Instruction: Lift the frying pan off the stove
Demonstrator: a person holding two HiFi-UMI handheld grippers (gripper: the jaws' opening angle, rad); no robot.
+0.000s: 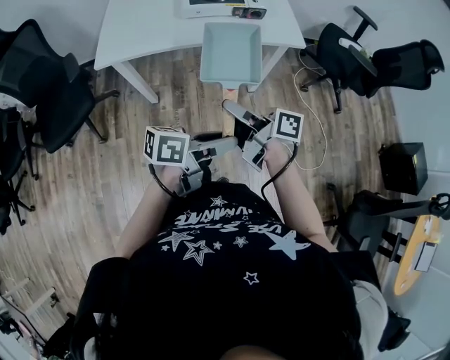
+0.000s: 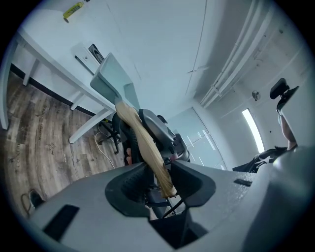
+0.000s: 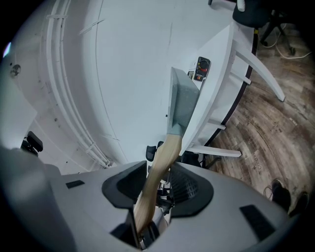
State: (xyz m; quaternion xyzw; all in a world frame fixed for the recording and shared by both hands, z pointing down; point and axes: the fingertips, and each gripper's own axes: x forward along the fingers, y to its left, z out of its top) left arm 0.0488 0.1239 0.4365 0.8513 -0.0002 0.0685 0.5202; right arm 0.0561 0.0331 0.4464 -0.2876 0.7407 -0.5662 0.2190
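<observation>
**Pan up and clear, both grippers on the handle**

The lift itself looks done. The frying pan (image 1: 230, 55) hangs in the air at the near edge of the white desk (image 1: 140, 28), well apart from the flat white appliance at the desk's far side (image 1: 204, 8), which I take to be the stove.

The left gripper (image 2: 160, 173) and the right gripper (image 3: 158, 183) each have their jaws closed on the wooden handle (image 2: 142, 138), one gripper behind the other along it. Nothing supports the pan body.

The next move seems to be holding or carrying the pan, so both grips must stay firm. The weight sits far out in front of the jaws, and the handle could pivot downward if either grip slackens.

The pan is square and deep-walled, a pale blue-green colour, and looks empty from above. Its handle is light wood, slightly curved — narrow where it meets the pan.
</observation>
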